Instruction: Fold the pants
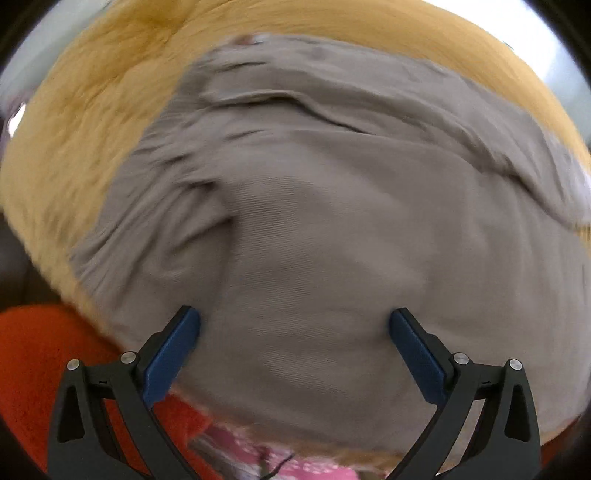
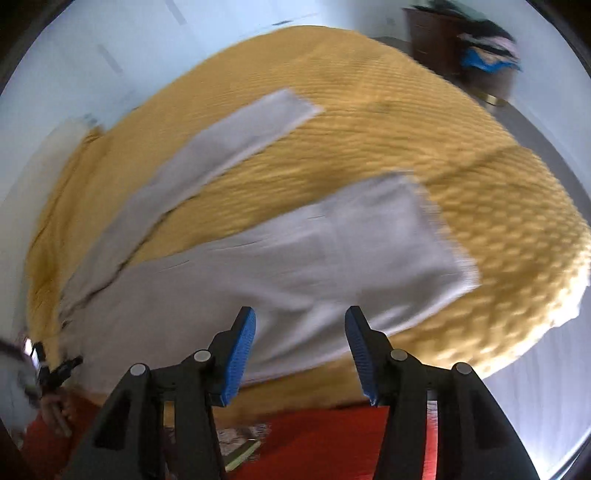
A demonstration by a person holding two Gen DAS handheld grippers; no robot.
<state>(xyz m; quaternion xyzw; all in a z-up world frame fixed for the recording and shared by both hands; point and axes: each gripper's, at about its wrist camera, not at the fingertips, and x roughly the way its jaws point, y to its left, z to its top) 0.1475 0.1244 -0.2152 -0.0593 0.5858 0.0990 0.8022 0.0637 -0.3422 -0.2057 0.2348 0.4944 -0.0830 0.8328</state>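
Pants [image 2: 229, 273], grey-beige, lie spread on the bed over a yellow textured bedspread [image 2: 424, 147]; both views are motion-blurred. Largest first: the bedspread covers the whole surface, and the pants take up much of its near side. In the right wrist view the two legs fan apart, the near leg [image 2: 369, 240] flat with a frayed hem, the far leg [image 2: 229, 136] angled away, bedspread showing between them. No fold looks made yet; judged from this, the task is at its start, with bringing the legs together and folding lengthwise both left to do. In the left wrist view the upper part of the pants [image 1: 332, 221] fills the frame, creased and bunched toward the left. An orange-red cloth [image 2: 325, 439] lies at the near edge, below the bedspread. A dark cabinet [image 2: 436, 33] stands far back. No containers visible. Left tool [image 1: 294, 325]: fingers wide apart above the cloth, gripping nothing. Right tool [image 2: 301, 323]: fingers apart over the near leg, nothing between them.
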